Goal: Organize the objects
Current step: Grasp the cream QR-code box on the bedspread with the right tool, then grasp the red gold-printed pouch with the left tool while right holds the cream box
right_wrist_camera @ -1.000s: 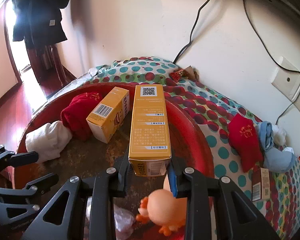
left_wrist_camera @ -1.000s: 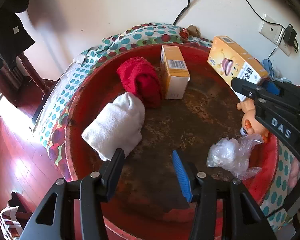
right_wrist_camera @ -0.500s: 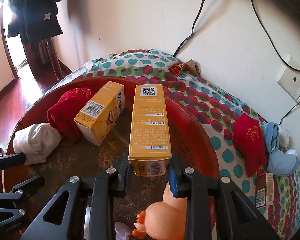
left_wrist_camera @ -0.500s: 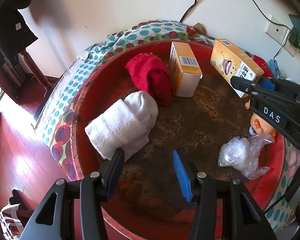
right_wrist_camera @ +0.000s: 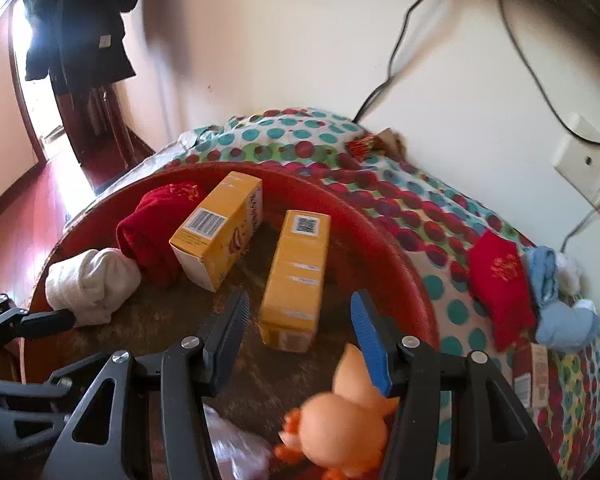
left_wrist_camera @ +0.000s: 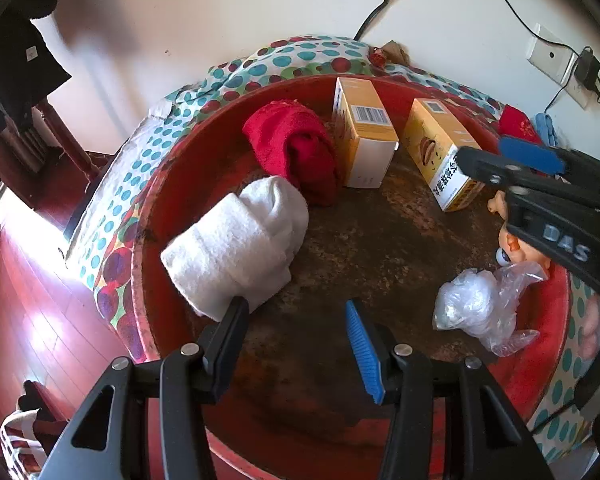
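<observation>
A round red tray [left_wrist_camera: 152,216] [right_wrist_camera: 396,248] holds two yellow boxes side by side. The one just set down [right_wrist_camera: 296,276] [left_wrist_camera: 440,152] lies in front of my right gripper [right_wrist_camera: 298,320], which is open and empty just behind it. The other box [right_wrist_camera: 216,232] [left_wrist_camera: 364,136] lies to its left. A red rolled towel [left_wrist_camera: 292,148] [right_wrist_camera: 152,228] and a white rolled towel [left_wrist_camera: 236,248] [right_wrist_camera: 88,280] lie further left. My left gripper [left_wrist_camera: 296,324] is open and empty over the tray's near side, beside the white towel.
An orange toy figure [right_wrist_camera: 348,416] [left_wrist_camera: 512,240] and a crumpled clear plastic bag [left_wrist_camera: 480,300] lie at the tray's right. The tray sits on a polka-dot cloth [right_wrist_camera: 452,304]. A red cloth [right_wrist_camera: 500,276] and blue cloth [right_wrist_camera: 556,312] lie beyond, near a wall socket [left_wrist_camera: 552,64].
My right gripper has opened and let go of the yellow box, which now lies on the tray beside the other box. The gripper has drawn back a little. The left gripper stays open.
</observation>
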Available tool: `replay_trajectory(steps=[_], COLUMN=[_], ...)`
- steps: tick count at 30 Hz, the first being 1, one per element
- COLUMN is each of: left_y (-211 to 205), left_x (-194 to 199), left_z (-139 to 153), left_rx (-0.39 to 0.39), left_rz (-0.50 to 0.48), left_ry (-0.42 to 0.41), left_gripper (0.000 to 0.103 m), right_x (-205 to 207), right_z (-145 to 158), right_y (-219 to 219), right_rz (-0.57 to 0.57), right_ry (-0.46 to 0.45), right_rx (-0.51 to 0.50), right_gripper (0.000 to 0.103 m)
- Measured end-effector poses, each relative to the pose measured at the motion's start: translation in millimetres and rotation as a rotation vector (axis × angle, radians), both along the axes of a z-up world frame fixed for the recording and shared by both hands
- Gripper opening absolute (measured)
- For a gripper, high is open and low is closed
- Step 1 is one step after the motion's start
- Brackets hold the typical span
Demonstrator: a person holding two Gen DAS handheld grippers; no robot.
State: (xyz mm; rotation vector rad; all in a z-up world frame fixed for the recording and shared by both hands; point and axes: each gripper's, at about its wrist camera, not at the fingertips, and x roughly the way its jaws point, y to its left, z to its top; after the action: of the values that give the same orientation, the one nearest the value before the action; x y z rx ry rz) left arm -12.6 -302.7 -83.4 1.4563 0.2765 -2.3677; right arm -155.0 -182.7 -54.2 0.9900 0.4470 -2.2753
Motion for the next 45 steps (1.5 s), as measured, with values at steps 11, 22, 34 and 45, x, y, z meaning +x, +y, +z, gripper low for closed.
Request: replay_trajectory(steps=[11,22,34,45], left_y=[12.5,30.5,45.9,61.4], left_x=[-3.9,-8.0,-11.5,-11.1], left_z=[-1.9,-6.0,-13.8,-4.7], left_rx=[-0.017,-0.05,-0.076,-0.096], left_rz=[-0.036,-0.083,-0.124,-0.139], left_ry=[-0.006,-0.017,-0.021,-0.01], left_gripper=[0.051,0.051,0.052,0.054], right_x=[-16.4,-59.3,-85.1,-76.6], right_z=[4.6,-34.1,-59.0,-53.4], right_y=[103.0,185.9,176.1,221.6], right_rz=[-0.173,-0.311,-0.28,-0.318], right_ry=[0.043,-0.03,-0.057,-0.041], right_rx=[0.019,0.019,0.017,0.023], right_gripper=[0.068,0.073,0.037,0.027])
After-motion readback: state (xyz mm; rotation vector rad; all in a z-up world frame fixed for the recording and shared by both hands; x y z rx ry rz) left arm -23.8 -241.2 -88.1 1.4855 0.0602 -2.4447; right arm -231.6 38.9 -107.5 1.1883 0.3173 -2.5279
